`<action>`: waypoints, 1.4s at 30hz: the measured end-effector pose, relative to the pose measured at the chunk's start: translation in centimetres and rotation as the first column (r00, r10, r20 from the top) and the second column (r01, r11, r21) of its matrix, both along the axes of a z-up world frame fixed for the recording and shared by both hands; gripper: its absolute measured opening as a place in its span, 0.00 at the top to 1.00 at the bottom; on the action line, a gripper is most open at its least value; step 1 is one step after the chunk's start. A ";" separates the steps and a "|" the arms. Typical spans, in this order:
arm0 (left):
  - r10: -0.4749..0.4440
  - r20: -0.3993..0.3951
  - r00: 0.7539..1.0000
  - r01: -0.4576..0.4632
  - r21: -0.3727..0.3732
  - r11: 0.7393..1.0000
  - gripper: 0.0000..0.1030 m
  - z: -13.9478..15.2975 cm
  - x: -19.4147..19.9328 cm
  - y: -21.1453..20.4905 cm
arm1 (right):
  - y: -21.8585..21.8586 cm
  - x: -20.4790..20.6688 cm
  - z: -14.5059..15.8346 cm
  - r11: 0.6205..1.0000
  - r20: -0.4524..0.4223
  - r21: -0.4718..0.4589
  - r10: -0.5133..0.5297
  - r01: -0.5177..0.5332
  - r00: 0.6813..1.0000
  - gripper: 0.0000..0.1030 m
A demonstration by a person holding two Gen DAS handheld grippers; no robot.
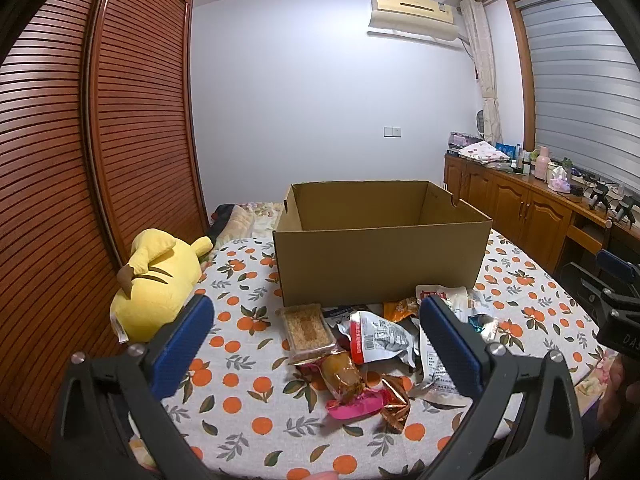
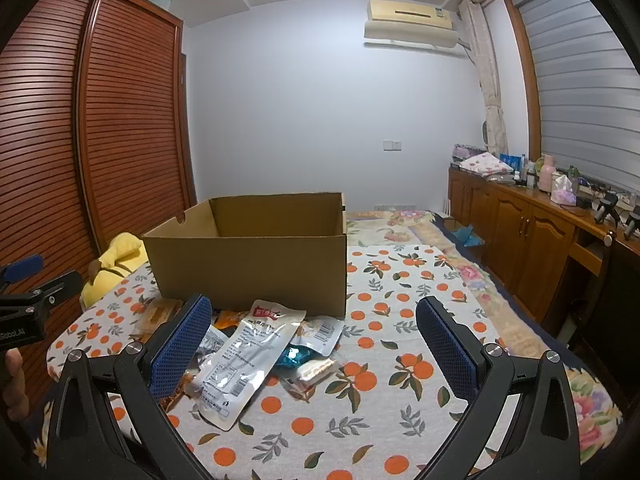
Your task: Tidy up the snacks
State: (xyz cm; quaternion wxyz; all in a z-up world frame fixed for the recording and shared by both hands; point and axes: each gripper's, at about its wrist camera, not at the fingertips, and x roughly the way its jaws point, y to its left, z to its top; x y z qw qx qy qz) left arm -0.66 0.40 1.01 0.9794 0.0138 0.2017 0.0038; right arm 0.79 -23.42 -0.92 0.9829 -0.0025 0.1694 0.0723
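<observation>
Both grippers are empty and spread wide. Your left gripper [image 1: 316, 344] hovers above a heap of snack packets [image 1: 372, 356] on an orange-print cloth [image 1: 240, 412]; your right gripper [image 2: 314, 350] hangs over the right side of the same heap, its blue pads well apart.

A cardboard box [image 1: 380, 264] stands just behind the heap, open at the top, its near wall almost touching the rearmost packets. Neither view looks down to its floor, so whether anything lies in it cannot be told. You appear to be at the start: choosing the first packet.

Between the left gripper's fingers lie a clear-wrapped cereal bar [image 1: 308, 330], a brown sweet in cellophane [image 1: 342, 372] and a pink wrapper [image 1: 356, 406]. The bar's long axis runs away from you toward the box, slightly tilted.

In the right view, a long white pouch with a red top [image 2: 246, 356] lies flat on top. Its long axis runs diagonally, red end pointing up and right toward the box, lower end toward you.

That pouch looks the easiest first pick. You would likely need to lower the right gripper, turn it so the fingers cross the pouch's narrow width, then close, lift and carry it over the box wall.

A yellow plush toy [image 1: 156, 284] lies left of the box, apart from the snacks.
</observation>
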 end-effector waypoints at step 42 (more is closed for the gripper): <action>-0.038 -0.110 0.993 0.036 -0.014 0.999 0.00 -2.4 2.2 0.0 | 0.8 2.2 -1.5 0.999 -0.093 -0.011 0.041 -0.042 0.995 0.00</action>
